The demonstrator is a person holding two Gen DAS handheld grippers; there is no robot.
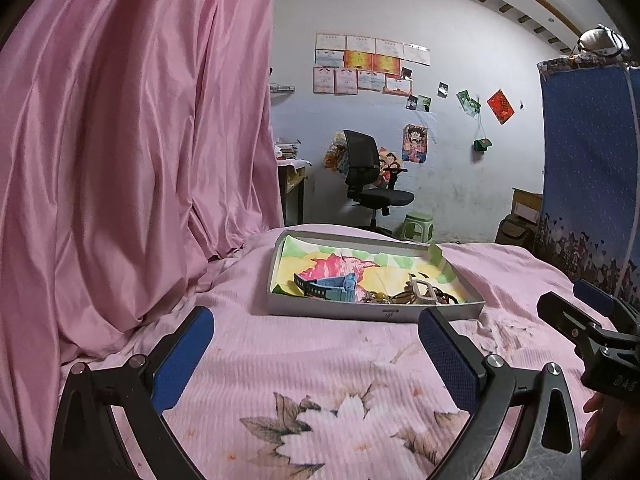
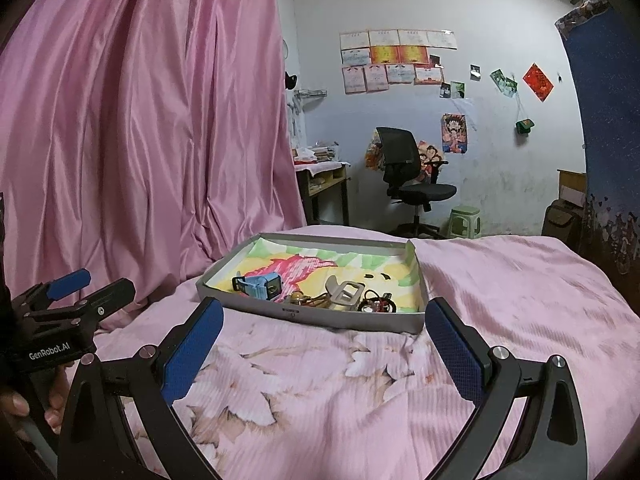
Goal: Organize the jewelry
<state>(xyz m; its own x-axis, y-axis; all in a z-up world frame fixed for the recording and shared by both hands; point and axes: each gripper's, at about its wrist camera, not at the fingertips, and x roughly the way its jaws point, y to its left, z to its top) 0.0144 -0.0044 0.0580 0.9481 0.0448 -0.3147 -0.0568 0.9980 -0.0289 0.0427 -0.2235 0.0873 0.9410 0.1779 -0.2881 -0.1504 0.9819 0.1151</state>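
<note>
I'm looking into a lived-in bedroom at home: a bed in a pink flowered sheet fills the foreground, with a pink curtain hanging at its left. On the far wall I see certificates, a cartoon poster and photos, above an office chair, a desk and a green stool.

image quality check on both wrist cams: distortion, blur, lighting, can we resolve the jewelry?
Left wrist: strong fisheye bend, dark corners, dim flat light; box sharp enough, watch readable, tangled pieces beside it not separable. Right wrist: same distortion and vignette, bedspread soft on the right; clip clear, small items beside it muddled.
</note>
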